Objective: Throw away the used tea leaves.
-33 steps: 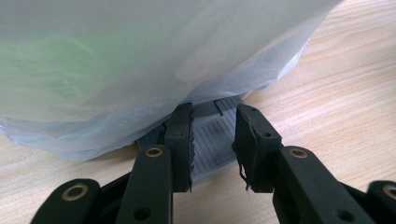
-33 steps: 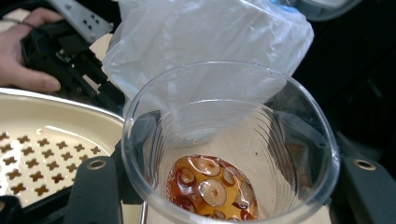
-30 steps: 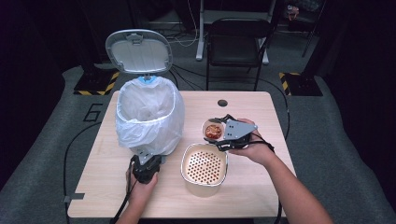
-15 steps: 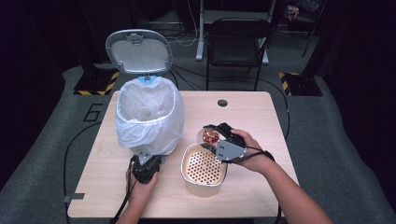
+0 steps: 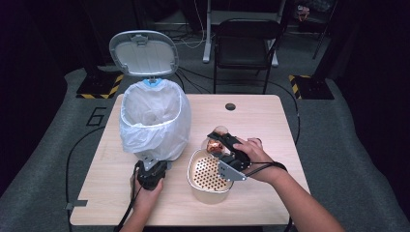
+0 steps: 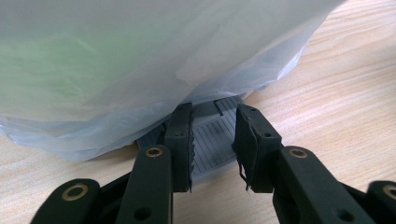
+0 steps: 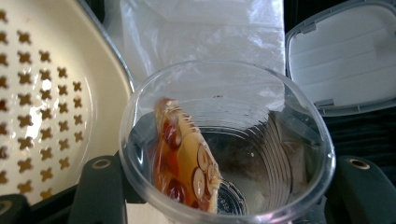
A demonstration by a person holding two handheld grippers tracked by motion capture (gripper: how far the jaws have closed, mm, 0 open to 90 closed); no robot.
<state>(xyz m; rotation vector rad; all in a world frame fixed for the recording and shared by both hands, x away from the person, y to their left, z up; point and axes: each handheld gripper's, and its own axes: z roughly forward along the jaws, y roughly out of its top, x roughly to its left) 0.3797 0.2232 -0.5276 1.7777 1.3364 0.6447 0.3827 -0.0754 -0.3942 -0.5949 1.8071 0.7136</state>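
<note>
Right gripper (image 5: 218,141) clamps clear cup (image 7: 226,140) beside strainer rim (image 5: 196,157); left gripper (image 6: 214,140) apart at bin pedal (image 6: 212,137)

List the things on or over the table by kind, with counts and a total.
Bin with bag: 1
Strainer basket: 1
Clear cup with food scrap: 1
Grippers, left gripper and right gripper: 2
Total: 5

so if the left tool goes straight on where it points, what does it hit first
Probably the grey ribbed pedal at the bin's foot, already between the left tool's open jaws; just beyond hangs the translucent white plastic bin bag.
</note>
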